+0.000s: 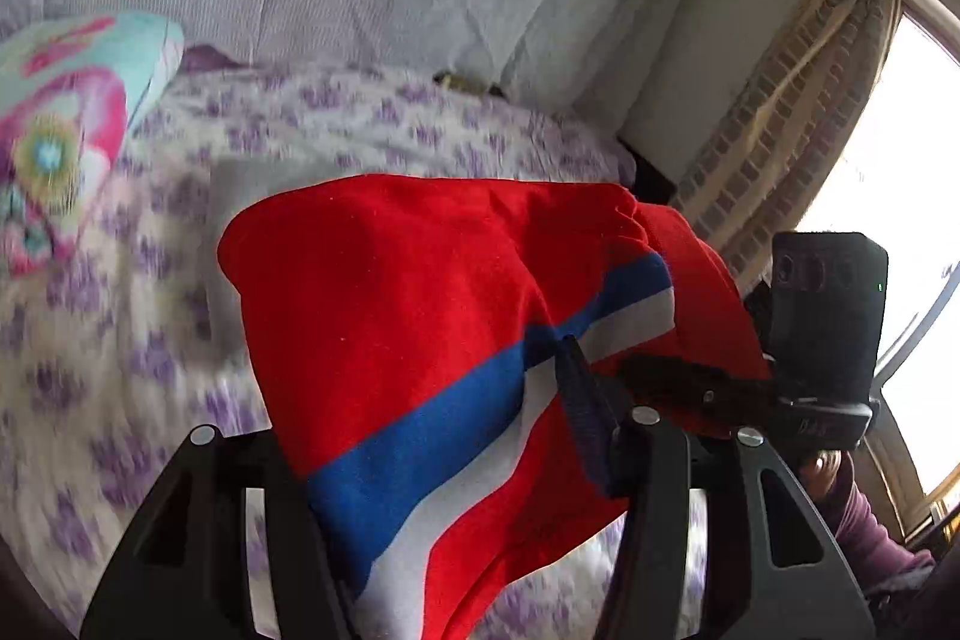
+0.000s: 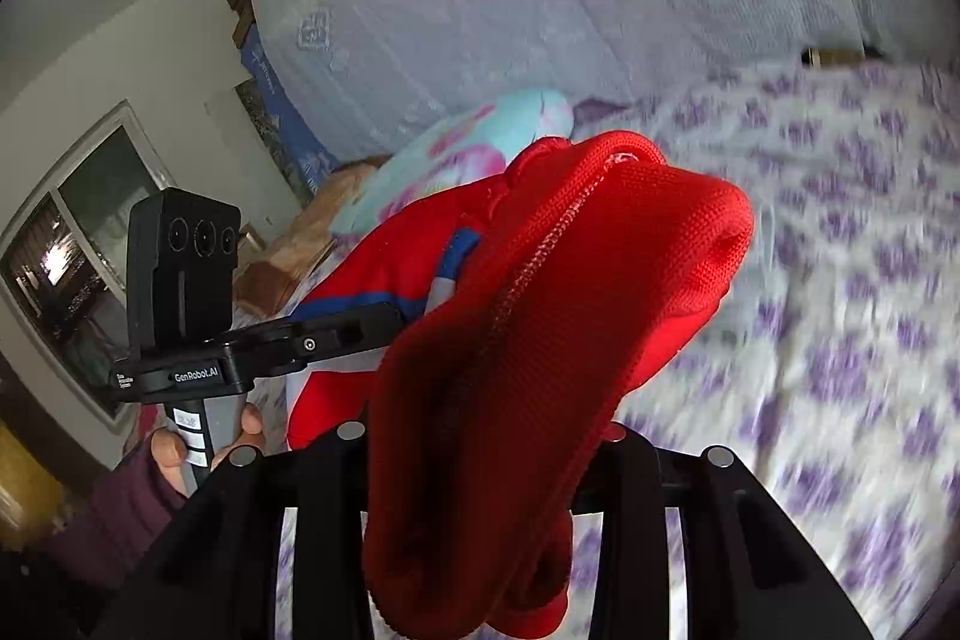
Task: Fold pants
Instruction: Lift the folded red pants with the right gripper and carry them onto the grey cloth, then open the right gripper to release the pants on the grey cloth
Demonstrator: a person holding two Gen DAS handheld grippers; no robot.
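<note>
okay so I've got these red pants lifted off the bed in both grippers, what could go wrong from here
1. The red pants hang bunched, so a fold laid now may trap creases.
2. The right gripper pinches a thick wad; cloth could slip out.
3. The pillow sits near on the bedspread; lowered cloth might drape onto it.

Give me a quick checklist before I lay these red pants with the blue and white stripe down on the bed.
1. Left gripper clamped on the red pants with the blue and white stripe: ok.
2. Right gripper clamped on the fabric: ok.
3. Pants lifted off the purple-flowered bedspread: ok.
4. Fabric spread flat between grippers: not ok, bunched.
5. Colourful floral pillow out of the landing area: cannot tell.
</note>
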